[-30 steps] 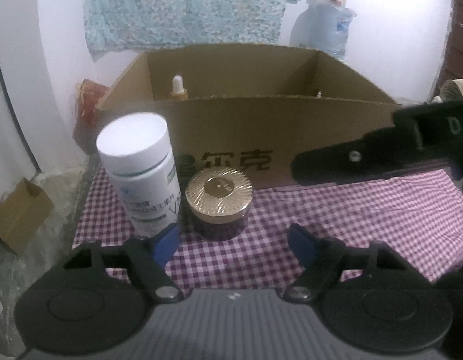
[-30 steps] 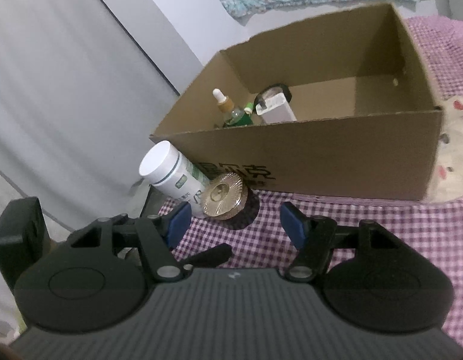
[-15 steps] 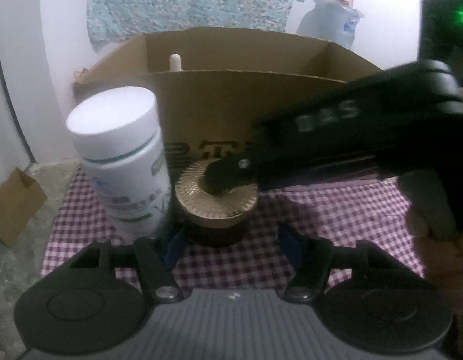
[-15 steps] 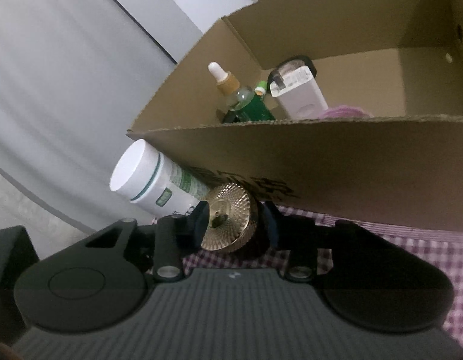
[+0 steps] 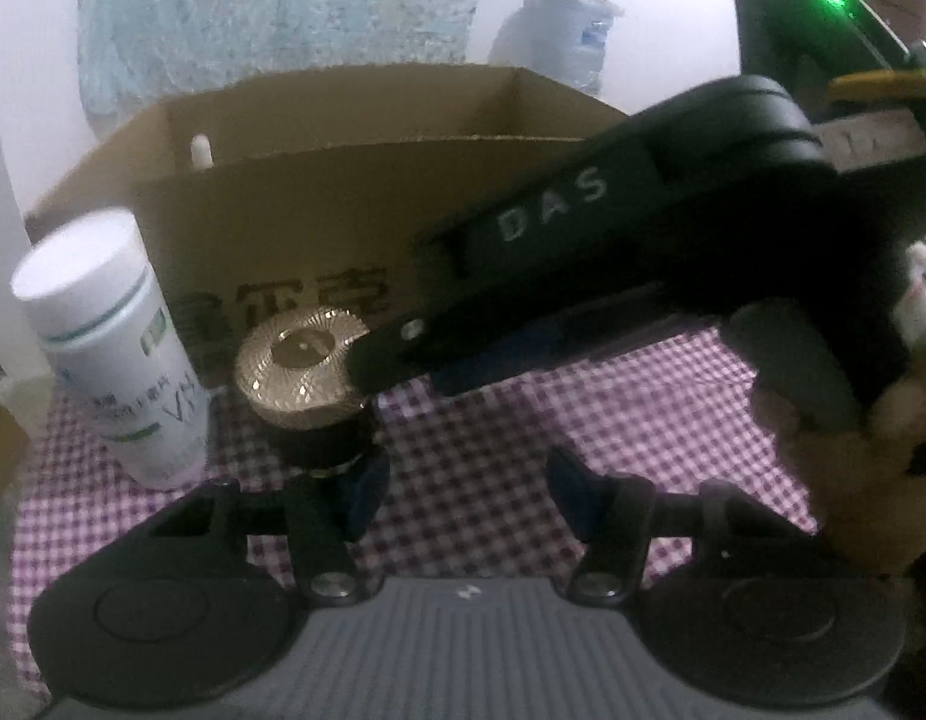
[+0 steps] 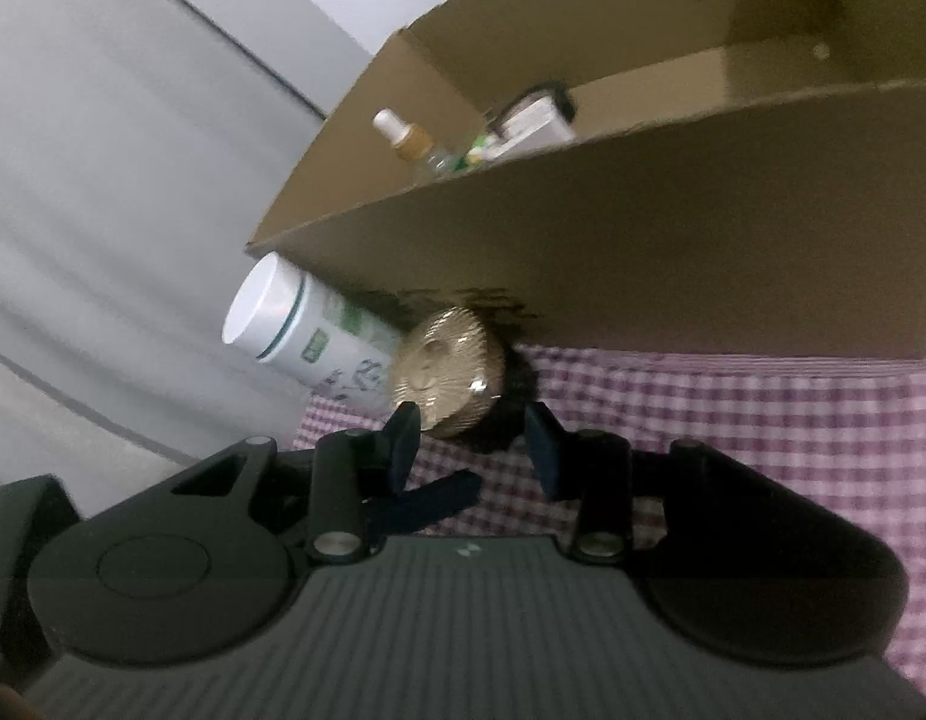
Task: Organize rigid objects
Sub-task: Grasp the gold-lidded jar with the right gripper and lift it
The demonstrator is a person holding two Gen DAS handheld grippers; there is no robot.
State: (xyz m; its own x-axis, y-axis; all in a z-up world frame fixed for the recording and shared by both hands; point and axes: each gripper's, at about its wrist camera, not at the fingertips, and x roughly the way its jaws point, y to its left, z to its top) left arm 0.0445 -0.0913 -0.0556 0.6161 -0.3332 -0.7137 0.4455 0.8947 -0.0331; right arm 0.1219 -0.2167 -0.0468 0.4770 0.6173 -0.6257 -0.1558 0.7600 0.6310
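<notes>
- The gold-lidded jar (image 6: 448, 381) sits between the fingertips of the right gripper (image 6: 469, 426). Its jaws have just been closing and now appear clamped on the jar, one pad at the lid's edge and the other against the dark body.
- The jar looks rigid and probably fairly heavy for its bulk, likely glass or thick plastic. The ribbed metallic lid could be slick, so the dark body below the lid is the safer place to hold. A grip on the lid alone might slip or twist it.
- The left gripper (image 5: 469, 492) is parted with only checked cloth (image 5: 493, 420) between its fingers. Its jaws have just been closing. The jar stands just ahead of its left finger.
- A white pill bottle (image 5: 109, 354) stands just left of the jar, close enough to be knocked.
- The cardboard box (image 6: 703, 228) rises directly beyond the right gripper's fingertips. Its near wall must be cleared, and inside a dropper bottle (image 6: 403, 135) and other small items crowd the left corner.
</notes>
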